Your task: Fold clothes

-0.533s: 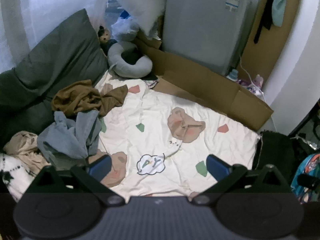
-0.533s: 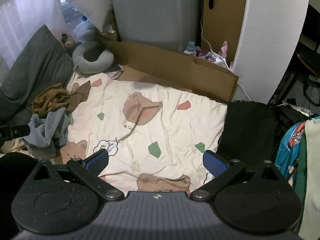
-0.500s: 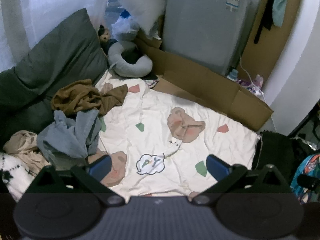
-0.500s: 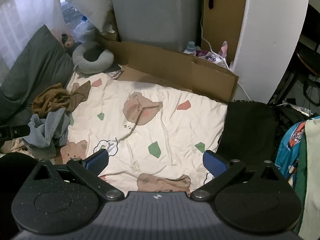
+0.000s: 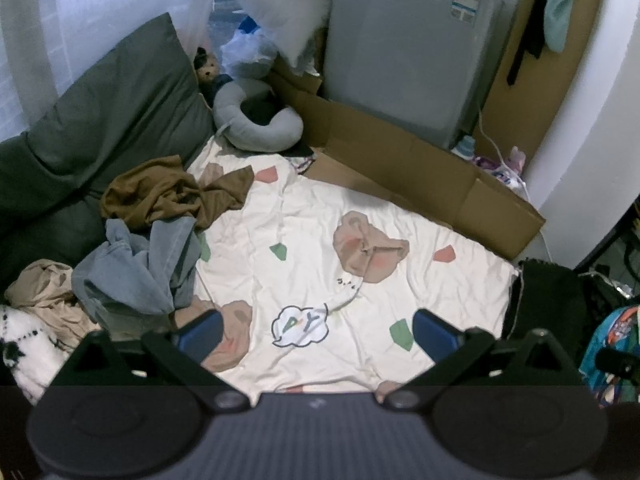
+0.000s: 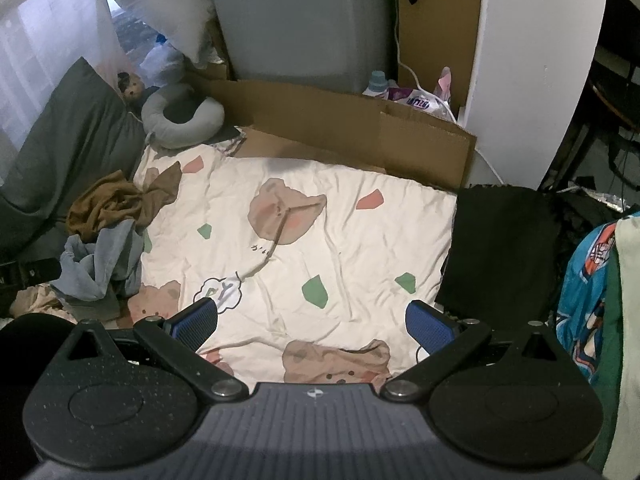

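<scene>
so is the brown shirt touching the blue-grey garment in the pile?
Touching. In the left wrist view the brown shirt lies against the blue-grey garment, their folds overlapping with no blanket between.

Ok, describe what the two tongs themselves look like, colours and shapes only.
Both look alike. The left tongs and the right tongs each have two blue textured pads on black angled link arms with silver pivot bolts. Behind them sits a ribbed dark grey body flanked by two round black discs; a small logo marks its middle. No cables, hands or sleeves show.

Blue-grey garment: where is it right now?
The blue-grey garment lies crumpled at the left edge of the cream blanket, between the brown garment behind and the beige garment.
</scene>
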Demonstrator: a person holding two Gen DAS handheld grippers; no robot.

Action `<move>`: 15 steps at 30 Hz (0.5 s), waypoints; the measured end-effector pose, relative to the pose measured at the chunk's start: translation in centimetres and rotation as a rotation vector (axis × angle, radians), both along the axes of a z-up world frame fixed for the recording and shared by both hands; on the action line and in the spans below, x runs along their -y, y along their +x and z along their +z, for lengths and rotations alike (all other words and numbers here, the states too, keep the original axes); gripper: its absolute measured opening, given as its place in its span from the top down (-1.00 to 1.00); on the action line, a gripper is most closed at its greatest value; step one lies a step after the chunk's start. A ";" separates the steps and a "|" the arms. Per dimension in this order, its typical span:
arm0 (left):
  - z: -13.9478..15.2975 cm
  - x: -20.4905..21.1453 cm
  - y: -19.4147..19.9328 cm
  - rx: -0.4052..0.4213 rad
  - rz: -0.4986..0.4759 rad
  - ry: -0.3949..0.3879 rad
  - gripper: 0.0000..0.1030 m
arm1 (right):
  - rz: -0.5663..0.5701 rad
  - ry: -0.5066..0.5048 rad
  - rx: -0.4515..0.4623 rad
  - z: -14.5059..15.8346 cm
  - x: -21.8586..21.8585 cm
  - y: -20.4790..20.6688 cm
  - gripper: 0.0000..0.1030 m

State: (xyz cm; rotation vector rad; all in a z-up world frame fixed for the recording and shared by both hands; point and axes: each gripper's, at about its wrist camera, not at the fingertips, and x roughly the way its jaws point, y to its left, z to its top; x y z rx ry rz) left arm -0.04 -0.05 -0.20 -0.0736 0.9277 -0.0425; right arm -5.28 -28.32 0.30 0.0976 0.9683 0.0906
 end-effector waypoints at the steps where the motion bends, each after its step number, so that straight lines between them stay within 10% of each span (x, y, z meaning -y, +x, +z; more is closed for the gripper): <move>1: 0.0 -0.1 0.1 0.001 -0.003 -0.006 -0.96 | 0.001 -0.004 0.003 0.0 -0.1 0.0 -1.00; 15: -0.1 -0.4 0.1 0.004 -0.003 -0.001 -0.92 | -0.006 -0.013 0.015 0.4 0.4 -0.1 -1.00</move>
